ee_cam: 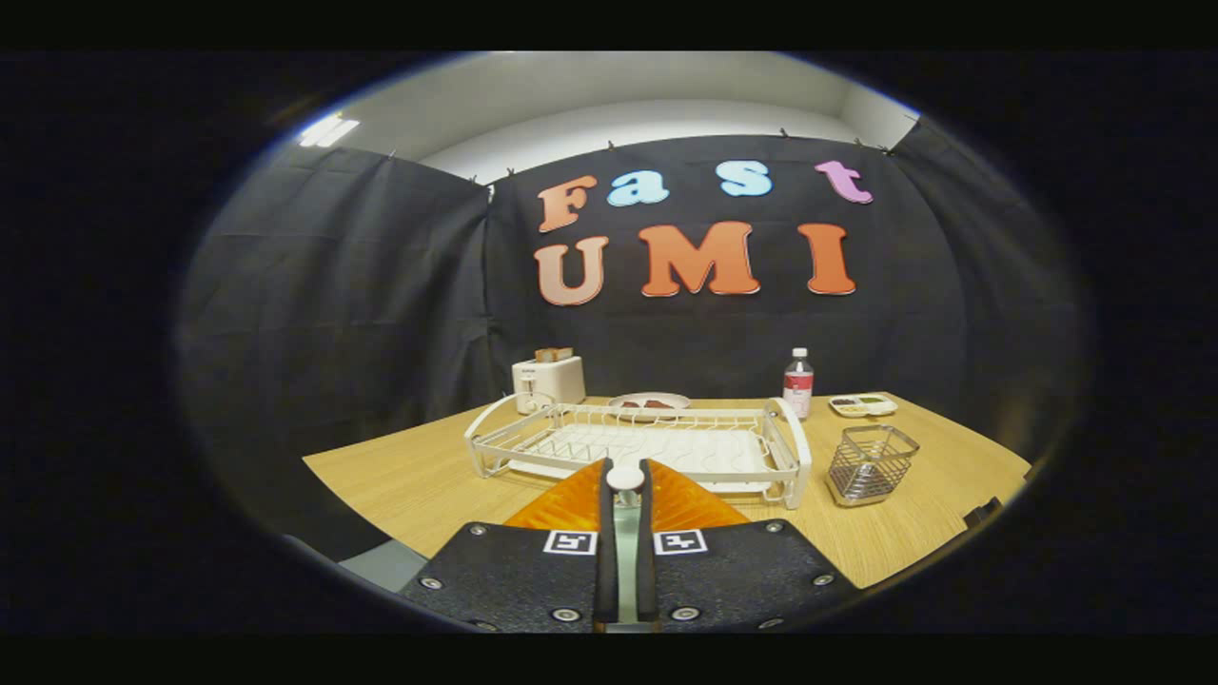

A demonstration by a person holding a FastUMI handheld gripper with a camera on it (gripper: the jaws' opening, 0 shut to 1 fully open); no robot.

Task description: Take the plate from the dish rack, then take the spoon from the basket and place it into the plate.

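The tongs (625, 465) are clenched on a slim pale spoon with a round white end (626, 557), its handle lying straight between the fingers. Both the white wire dish rack (790, 447), just ahead, and the square metal mesh basket (871, 463) beside it look empty. I judge the spoon is on its way to a plate: keep the grip firm and level, lower it slowly, and release only once it rests. A round white plate (650, 401) holding dark pieces sits beyond the rack on the light wooden tabletop (400, 485); whether it is the target I cannot tell
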